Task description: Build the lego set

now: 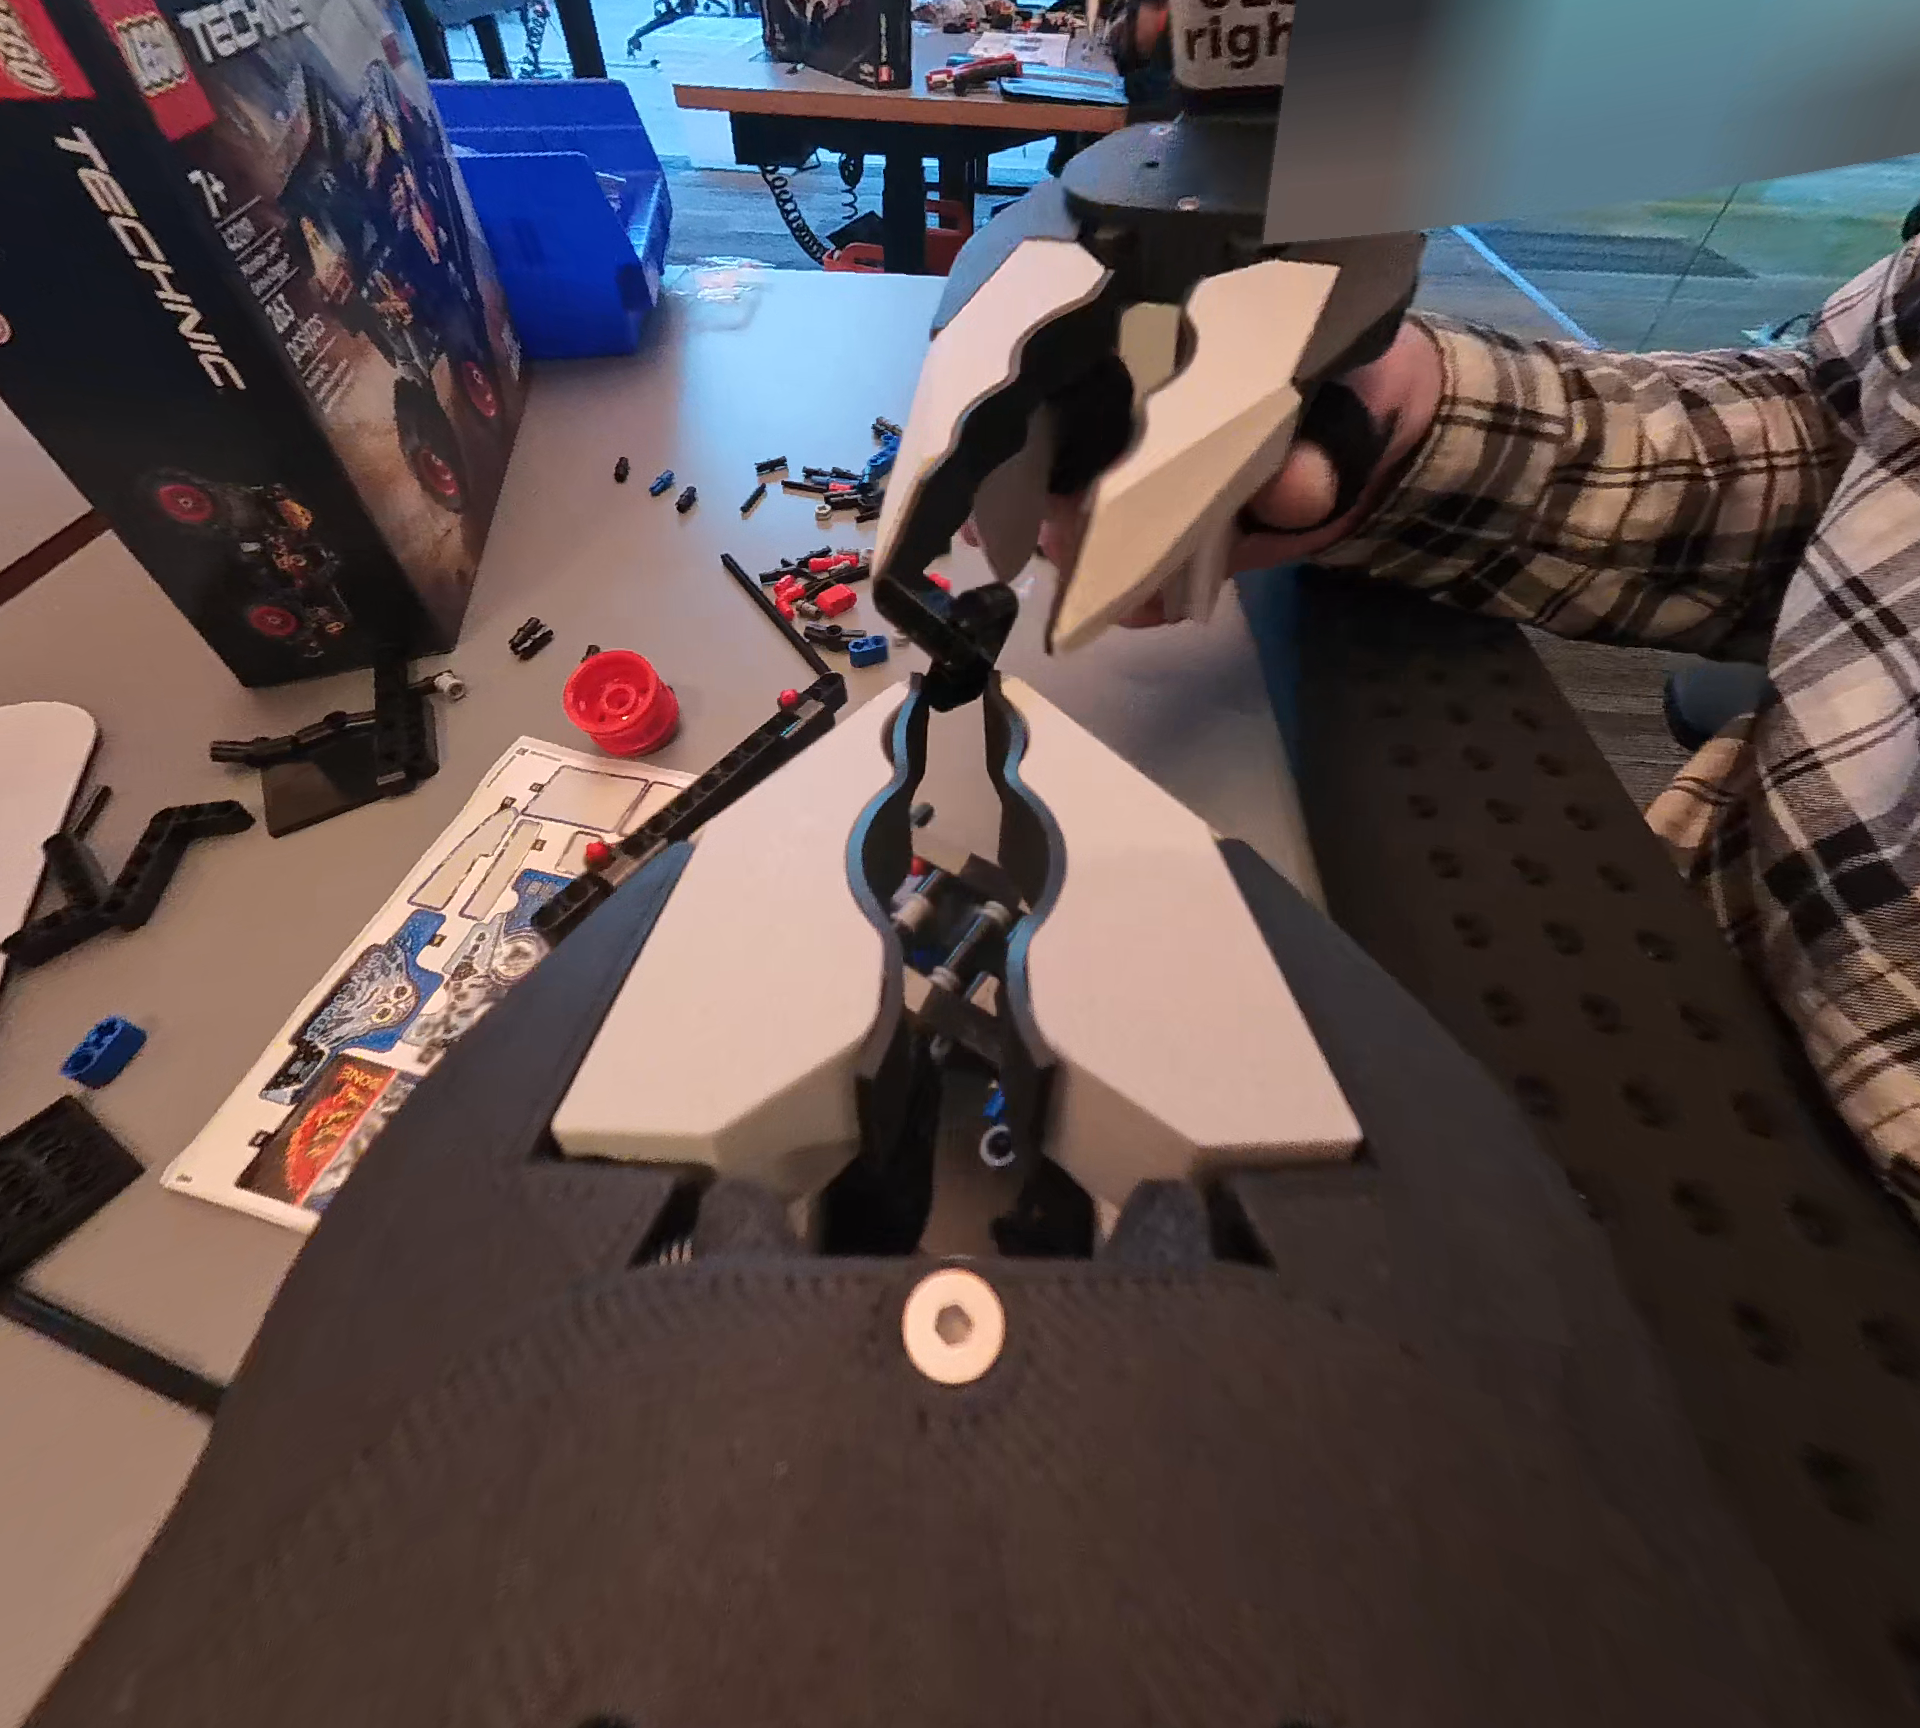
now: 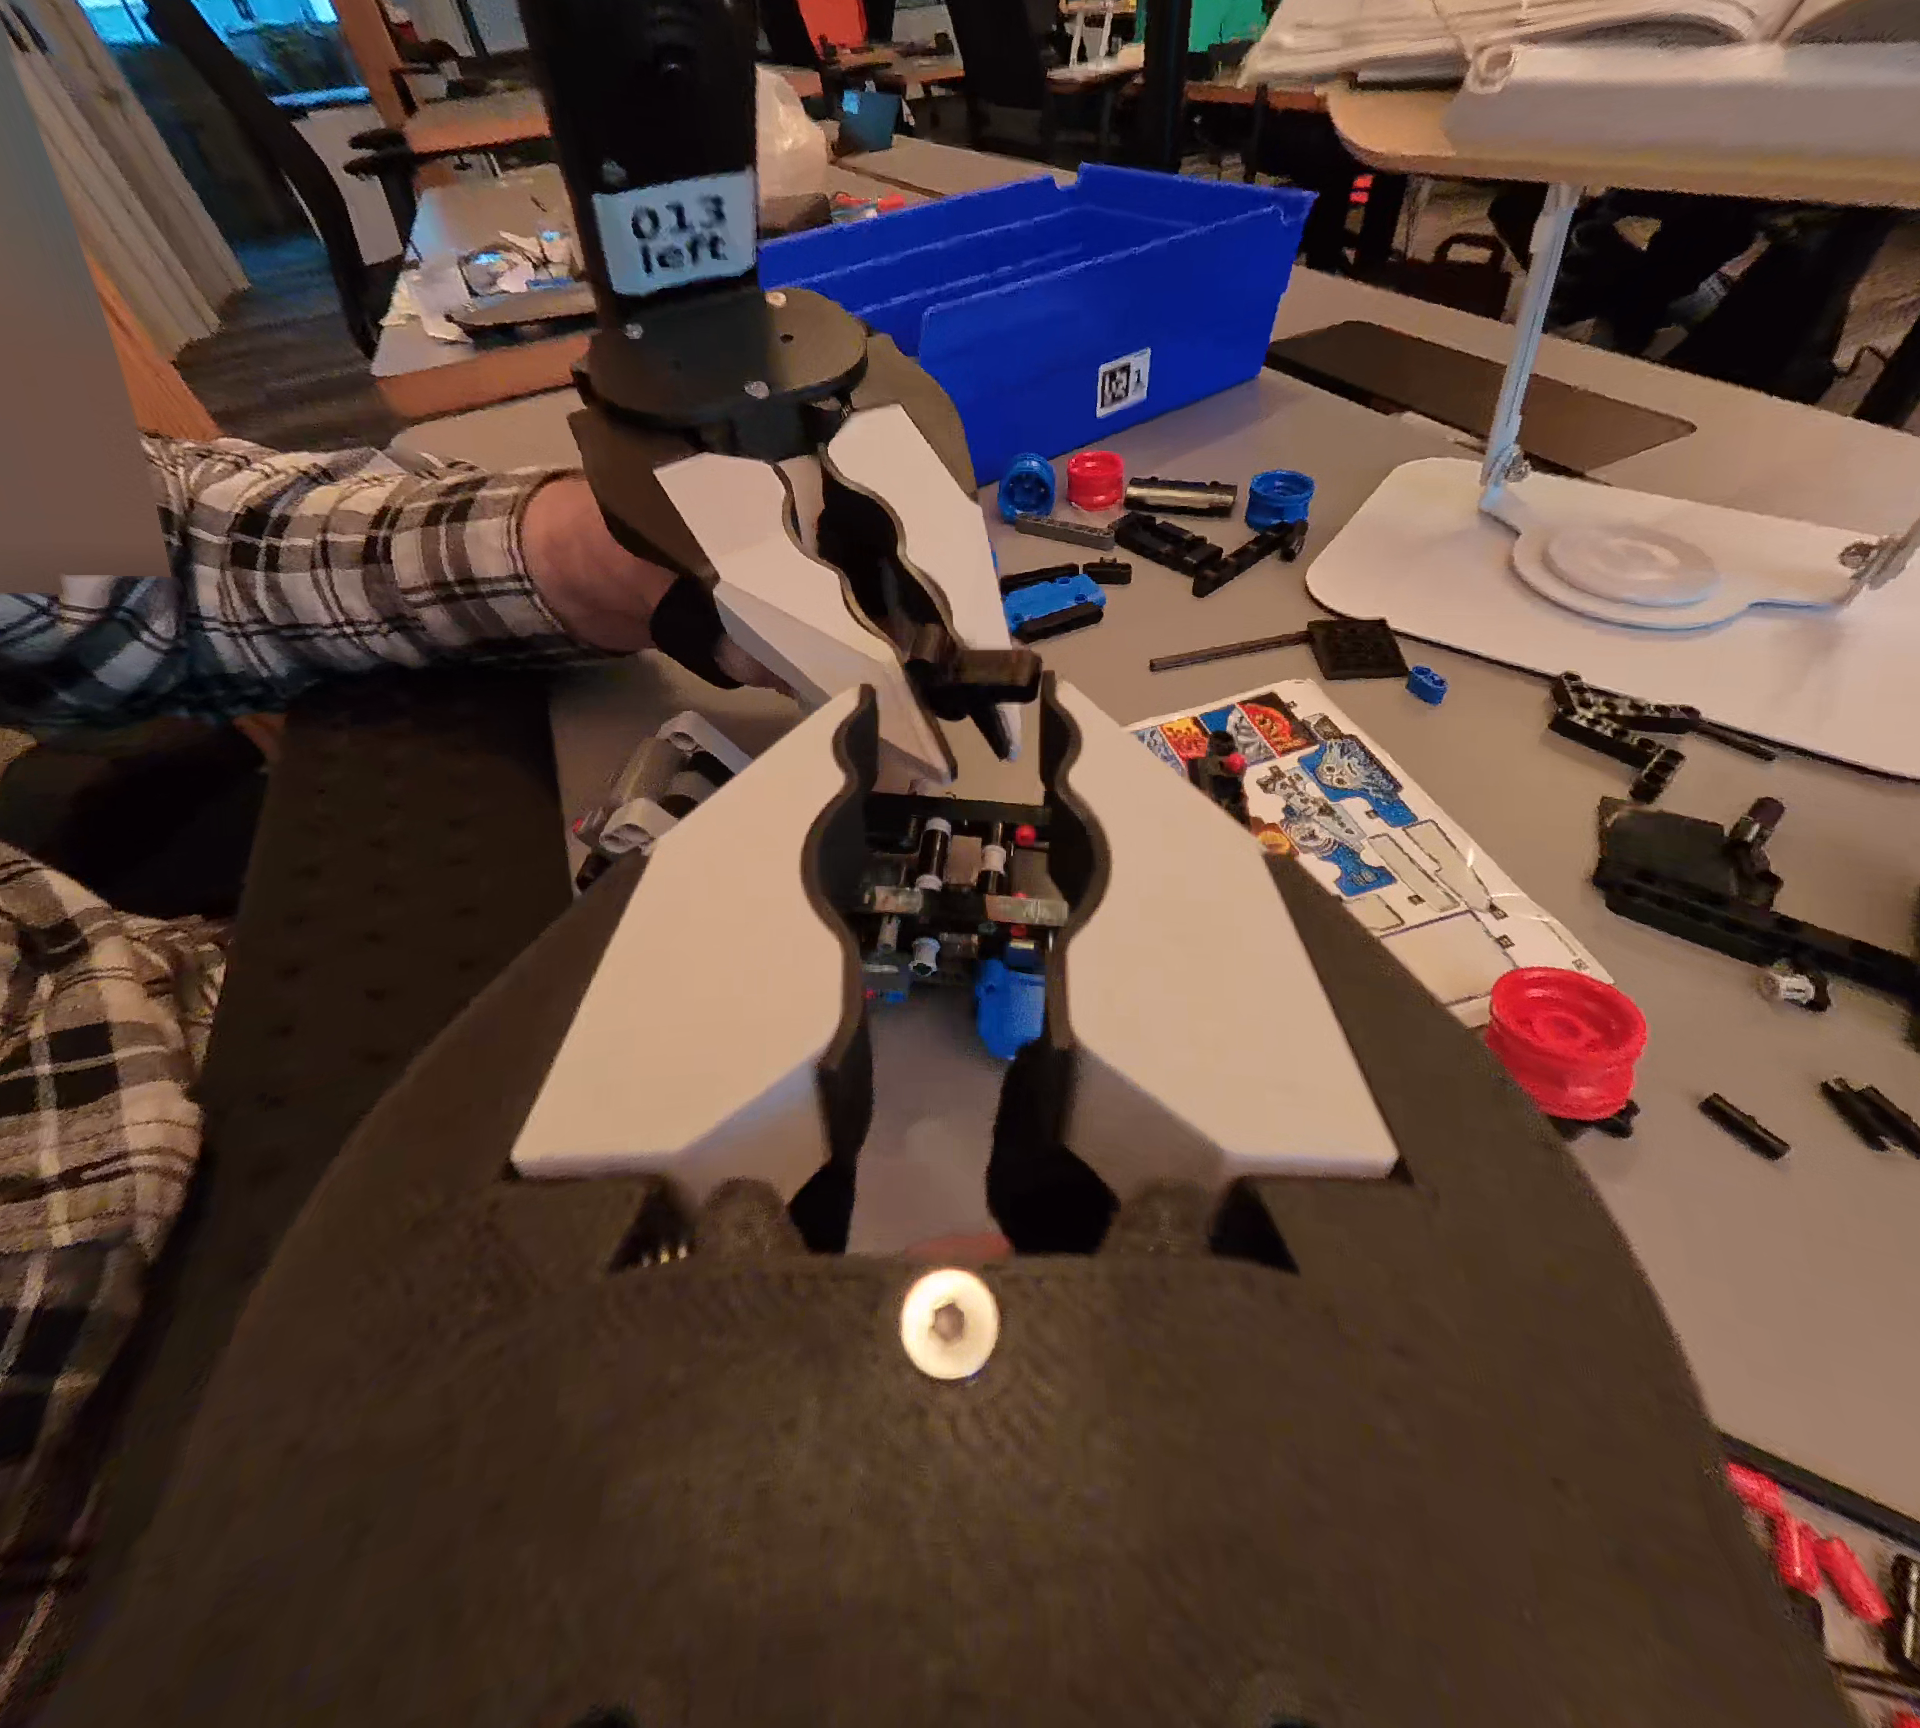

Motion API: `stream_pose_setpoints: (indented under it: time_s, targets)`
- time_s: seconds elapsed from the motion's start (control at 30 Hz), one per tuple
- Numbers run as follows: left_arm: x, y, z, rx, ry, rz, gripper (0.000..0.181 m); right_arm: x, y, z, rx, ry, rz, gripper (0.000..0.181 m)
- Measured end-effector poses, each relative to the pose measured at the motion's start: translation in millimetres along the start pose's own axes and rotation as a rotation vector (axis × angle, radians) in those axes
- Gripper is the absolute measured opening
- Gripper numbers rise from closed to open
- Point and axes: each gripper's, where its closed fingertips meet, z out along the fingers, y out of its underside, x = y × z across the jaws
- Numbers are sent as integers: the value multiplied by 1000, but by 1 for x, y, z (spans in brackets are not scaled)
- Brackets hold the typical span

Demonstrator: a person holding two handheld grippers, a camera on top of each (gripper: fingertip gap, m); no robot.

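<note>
Lego chassis (image 2: 961, 889) lies on the tabletop (image 1: 665, 390) under both grippers, seen through their jaws. Left gripper (image 1: 954, 691), jaws nearly closed, pinches a small black piece (image 1: 961, 634) at its tips. Right gripper (image 2: 956, 702) has jaws parted around that same piece, touching it. A red wheel (image 1: 620, 702), sticker sheet (image 1: 416, 972) and loose pins lie nearby.
</note>
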Motion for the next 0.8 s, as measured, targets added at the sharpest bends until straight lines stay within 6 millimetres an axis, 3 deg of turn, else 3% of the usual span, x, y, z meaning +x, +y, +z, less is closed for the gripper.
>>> stream_pose_setpoints:
  time_s: [0.33,0.57,0.8]
  targets:
    - [-7,4,4,-136,-238,385,7,1,3,-2,13,-34,42,24]
    - [-2,-5,2,-119,-298,547,6,-10,-8,-13,118,-255,280,17]
    - [3,-10,2,-137,-350,706,7,-18,-8,-13,128,-336,353,6]
